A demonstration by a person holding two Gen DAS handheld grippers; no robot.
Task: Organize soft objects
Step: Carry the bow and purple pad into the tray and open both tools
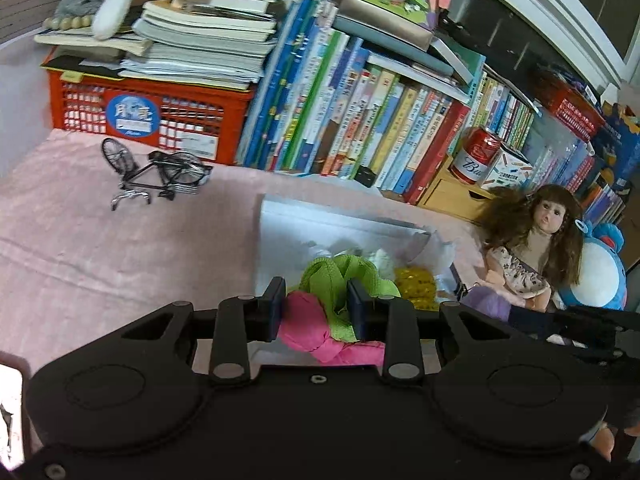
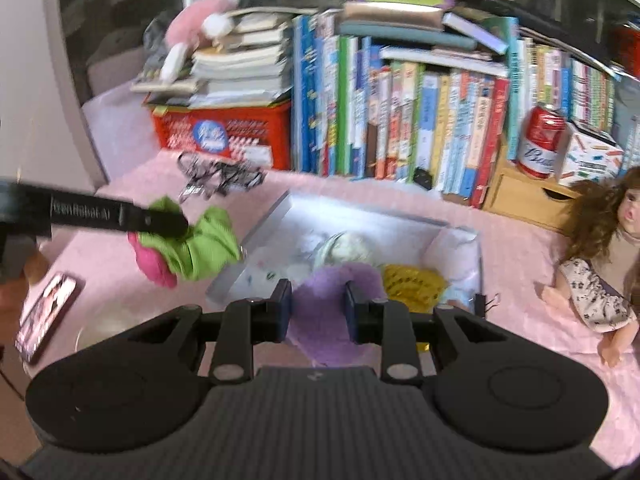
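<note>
My left gripper (image 1: 317, 304) is shut on a bundle of pink and green cloth (image 1: 308, 320), held above the near edge of a white open box (image 1: 280, 216). The right wrist view shows the same bundle (image 2: 200, 248) hanging from the left gripper (image 2: 172, 222), left of the box (image 2: 260, 232). My right gripper (image 2: 318, 306) is shut on a fluffy purple cloth (image 2: 332, 320) over the box's near side. A yellow knitted piece (image 2: 412, 280) and a white soft item (image 2: 348, 246) lie inside the box.
A pink cloth covers the table (image 1: 100, 264). A doll (image 1: 532, 248) and a blue plush (image 1: 600, 272) sit to the right. Behind stand a row of books (image 1: 360, 120), a red crate (image 1: 160, 116), a model bicycle (image 1: 156, 176) and a red can (image 1: 478, 156). A phone (image 2: 46, 316) lies at the left.
</note>
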